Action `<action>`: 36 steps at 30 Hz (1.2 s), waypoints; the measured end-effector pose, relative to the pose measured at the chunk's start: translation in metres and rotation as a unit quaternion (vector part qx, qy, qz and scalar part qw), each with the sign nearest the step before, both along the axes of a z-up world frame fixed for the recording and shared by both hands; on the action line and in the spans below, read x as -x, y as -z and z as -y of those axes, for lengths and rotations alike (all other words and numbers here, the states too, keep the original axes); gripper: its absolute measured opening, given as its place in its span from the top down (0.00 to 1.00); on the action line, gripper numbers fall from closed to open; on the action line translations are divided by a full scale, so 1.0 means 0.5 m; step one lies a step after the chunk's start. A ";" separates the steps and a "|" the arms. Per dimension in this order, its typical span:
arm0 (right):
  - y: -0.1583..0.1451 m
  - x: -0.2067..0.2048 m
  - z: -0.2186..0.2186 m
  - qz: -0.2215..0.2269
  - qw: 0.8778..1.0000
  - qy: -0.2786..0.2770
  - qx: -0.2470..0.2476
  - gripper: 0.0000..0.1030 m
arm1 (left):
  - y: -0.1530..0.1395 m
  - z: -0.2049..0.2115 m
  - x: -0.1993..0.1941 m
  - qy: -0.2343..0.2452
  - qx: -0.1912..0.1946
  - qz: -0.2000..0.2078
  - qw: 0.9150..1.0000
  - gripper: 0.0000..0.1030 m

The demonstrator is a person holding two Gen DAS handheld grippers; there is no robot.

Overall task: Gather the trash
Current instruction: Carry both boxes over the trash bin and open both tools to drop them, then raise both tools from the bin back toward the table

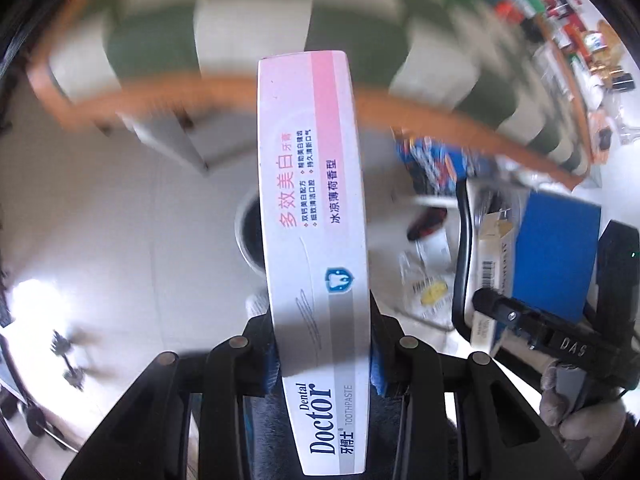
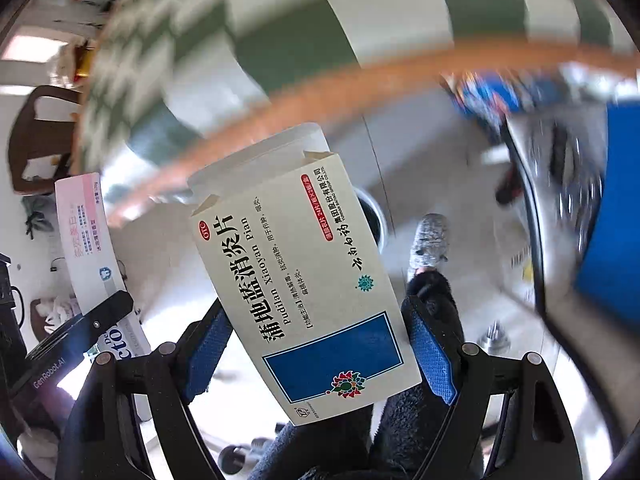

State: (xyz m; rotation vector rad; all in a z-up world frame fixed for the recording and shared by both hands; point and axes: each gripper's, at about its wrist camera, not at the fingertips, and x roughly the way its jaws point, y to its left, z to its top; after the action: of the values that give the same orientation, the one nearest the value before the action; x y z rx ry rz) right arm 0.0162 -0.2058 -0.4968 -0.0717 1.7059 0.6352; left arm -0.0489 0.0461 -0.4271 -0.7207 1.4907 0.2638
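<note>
Cardboard in both grips: keep the left gripper pinched on the toothpaste box and the right gripper clamped on the tilted medicine box, carry the 2 clear of the orange table edge, release over the dark-rimmed bin below.

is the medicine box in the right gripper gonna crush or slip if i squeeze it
The medicine box looks like thin card with its top flap open, so it probably dents easily and weighs little. It sits tilted between the right gripper's blue padded fingers, so it may twist. The smooth printed face could slide.
</note>
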 end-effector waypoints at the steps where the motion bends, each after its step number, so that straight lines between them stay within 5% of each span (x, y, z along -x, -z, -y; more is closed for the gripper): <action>1: 0.036 0.015 -0.009 -0.010 1.000 -0.001 0.009 0.17 | 0.035 0.004 0.003 -0.002 0.014 -0.005 1.000 0.70; 7: 0.196 -0.021 -0.053 -0.047 0.998 0.005 0.036 0.17 | 0.303 -0.005 -0.023 -0.030 0.073 -0.034 0.996 0.69; 14: 0.551 -0.058 -0.071 -0.097 0.994 0.023 0.038 0.17 | 0.583 -0.040 -0.074 -0.034 0.091 -0.083 0.992 0.67; 18: 0.736 -0.070 -0.104 -0.131 0.990 0.019 0.040 0.15 | 0.654 -0.067 -0.077 -0.035 0.071 -0.081 0.994 0.01; 21: 0.816 -0.064 -0.128 -0.150 0.988 0.012 0.035 0.12 | 0.676 -0.087 -0.059 -0.052 0.060 -0.081 0.994 0.01; 22: 0.839 -0.063 -0.131 -0.148 0.988 0.010 0.034 0.03 | 0.677 -0.093 -0.050 -0.056 0.050 -0.082 0.994 0.01; 30: 0.740 -0.026 -0.157 -0.034 0.995 -0.030 0.091 0.00 | 0.640 -0.079 0.003 -0.027 -0.096 -0.091 0.991 0.00; 36: 0.680 -0.009 -0.158 0.028 0.989 -0.059 0.130 0.00 | 0.614 -0.046 0.026 -0.021 -0.103 -0.100 0.989 0.00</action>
State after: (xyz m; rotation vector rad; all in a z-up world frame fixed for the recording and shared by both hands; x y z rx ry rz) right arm 0.0207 -0.1271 -0.8369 -0.3752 1.7305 0.4886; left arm -0.0619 0.0692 -0.7341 -0.5723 1.6104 0.5264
